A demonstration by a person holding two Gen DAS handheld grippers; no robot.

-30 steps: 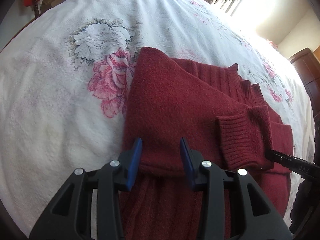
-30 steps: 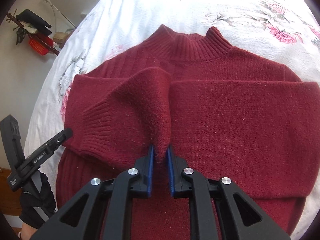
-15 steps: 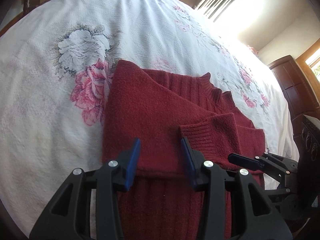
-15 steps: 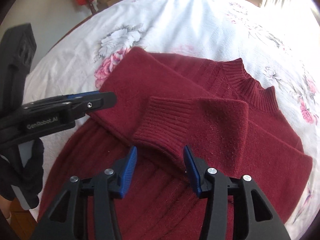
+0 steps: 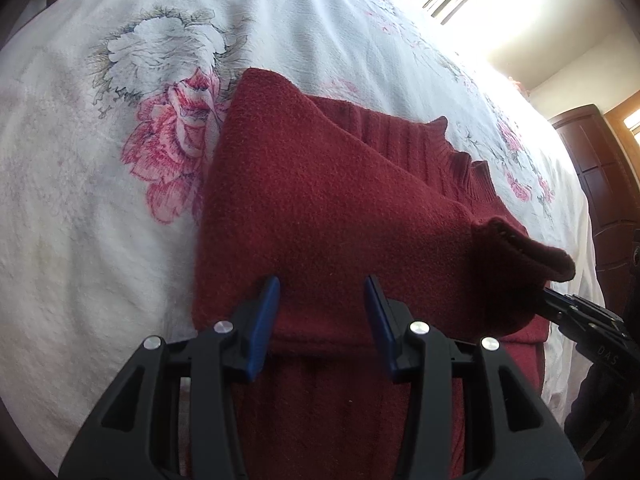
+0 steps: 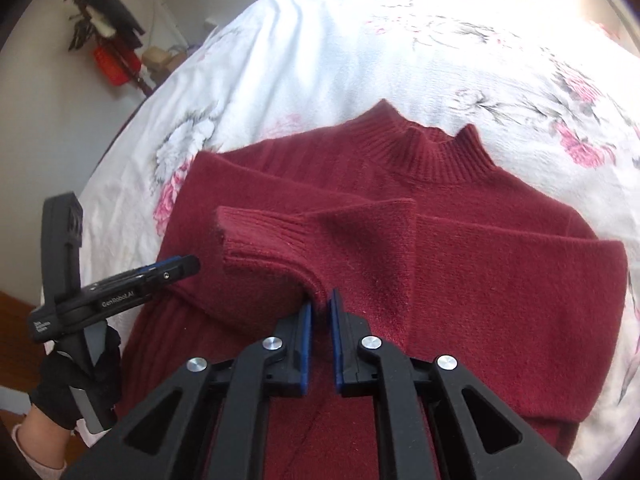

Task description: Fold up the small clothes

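A dark red knit sweater lies front-down on the bed, collar at the far side, both sleeves folded across its back. My right gripper is shut on the lower edge of the upper sleeve, just behind its ribbed cuff. In the left wrist view that cuff is lifted, with the right gripper under it. My left gripper hangs open over the sweater's folded left side, holding nothing. From the right wrist it shows side-on as the left gripper.
The white bedspread with pink and grey flowers extends around the sweater. A gloved hand holds the left gripper near the bed's left edge. A dark wooden cabinet stands beyond the far right; a coat stand is at the wall.
The right gripper, shut a second ago and open half a second ago, has shut again on the sleeve near the cuff and raised it. The left gripper stayed open, hovering over the folded side.
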